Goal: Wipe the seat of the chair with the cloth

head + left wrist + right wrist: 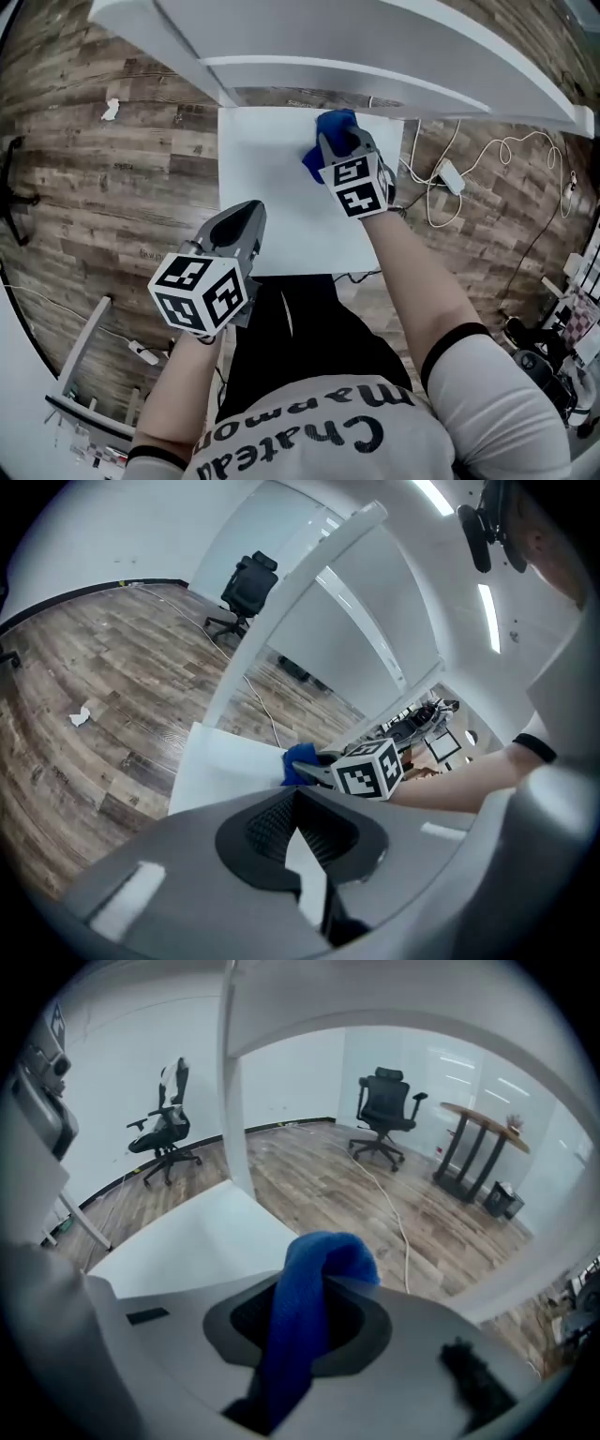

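The white chair seat [272, 197] lies below me, with its white backrest [375, 56] across the top of the head view. My right gripper [336, 142] is shut on a blue cloth [331, 122] and holds it down at the seat's far right part, near the backrest. In the right gripper view the cloth [298, 1335] hangs bunched between the jaws of the right gripper [317, 1283], above the seat [197, 1241]. My left gripper [246, 216] hovers over the seat's near left part, shut and holding nothing. The left gripper view shows the left gripper [296, 801], the seat [220, 766] and the cloth [298, 761].
White cables and a power strip [450, 176] lie on the wooden floor right of the chair. A paper scrap [111, 109] lies at the far left. A white frame [84, 375] stands at the near left. Office chairs [386, 1110] [169, 1119] and a table [478, 1147] stand farther off.
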`<state>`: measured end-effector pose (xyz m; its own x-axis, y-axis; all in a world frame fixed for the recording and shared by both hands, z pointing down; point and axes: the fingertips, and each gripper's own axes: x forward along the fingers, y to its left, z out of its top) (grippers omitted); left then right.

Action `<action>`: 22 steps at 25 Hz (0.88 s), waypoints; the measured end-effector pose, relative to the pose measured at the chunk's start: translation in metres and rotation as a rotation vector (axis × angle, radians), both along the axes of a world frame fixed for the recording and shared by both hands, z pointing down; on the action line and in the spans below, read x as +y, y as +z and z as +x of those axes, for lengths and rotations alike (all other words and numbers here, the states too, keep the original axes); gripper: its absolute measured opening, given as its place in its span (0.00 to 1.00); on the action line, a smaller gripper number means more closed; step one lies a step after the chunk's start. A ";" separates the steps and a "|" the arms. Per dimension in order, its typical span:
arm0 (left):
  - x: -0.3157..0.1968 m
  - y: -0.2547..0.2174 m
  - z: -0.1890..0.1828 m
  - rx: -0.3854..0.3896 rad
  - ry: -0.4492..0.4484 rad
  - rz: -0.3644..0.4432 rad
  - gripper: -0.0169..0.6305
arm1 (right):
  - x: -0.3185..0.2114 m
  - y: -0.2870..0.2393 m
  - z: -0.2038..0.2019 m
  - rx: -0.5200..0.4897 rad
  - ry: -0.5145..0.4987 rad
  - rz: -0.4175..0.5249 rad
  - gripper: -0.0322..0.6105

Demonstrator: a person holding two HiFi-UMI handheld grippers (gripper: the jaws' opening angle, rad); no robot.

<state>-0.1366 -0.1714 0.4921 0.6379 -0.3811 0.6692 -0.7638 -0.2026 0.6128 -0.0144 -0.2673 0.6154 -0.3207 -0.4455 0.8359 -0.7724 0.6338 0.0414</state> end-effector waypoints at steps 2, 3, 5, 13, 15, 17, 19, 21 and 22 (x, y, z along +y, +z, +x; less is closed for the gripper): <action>-0.001 0.003 0.013 -0.008 0.041 -0.004 0.04 | 0.005 0.002 0.039 0.009 0.071 0.005 0.16; -0.001 0.005 0.019 -0.011 0.056 -0.007 0.04 | 0.006 0.002 0.058 0.006 0.115 0.001 0.16; -0.002 0.007 0.034 -0.014 0.086 -0.011 0.04 | 0.009 0.002 0.095 0.005 0.203 -0.009 0.16; 0.012 0.017 0.078 0.003 0.196 -0.023 0.04 | 0.021 0.004 0.180 0.014 0.448 0.019 0.16; 0.021 0.018 0.078 0.007 0.206 -0.032 0.04 | 0.023 0.000 0.190 -0.011 0.545 0.011 0.16; 0.028 0.020 0.074 0.010 0.203 -0.037 0.04 | 0.021 -0.016 0.182 -0.009 0.510 0.053 0.16; 0.033 0.025 0.067 0.005 0.187 -0.041 0.04 | 0.021 -0.036 0.146 -0.033 0.366 0.120 0.16; 0.035 0.030 0.056 -0.005 0.153 -0.045 0.04 | 0.029 -0.049 0.092 -0.106 0.210 0.148 0.16; 0.035 0.032 0.050 -0.009 0.128 -0.045 0.04 | 0.034 -0.053 0.063 -0.156 0.144 0.152 0.16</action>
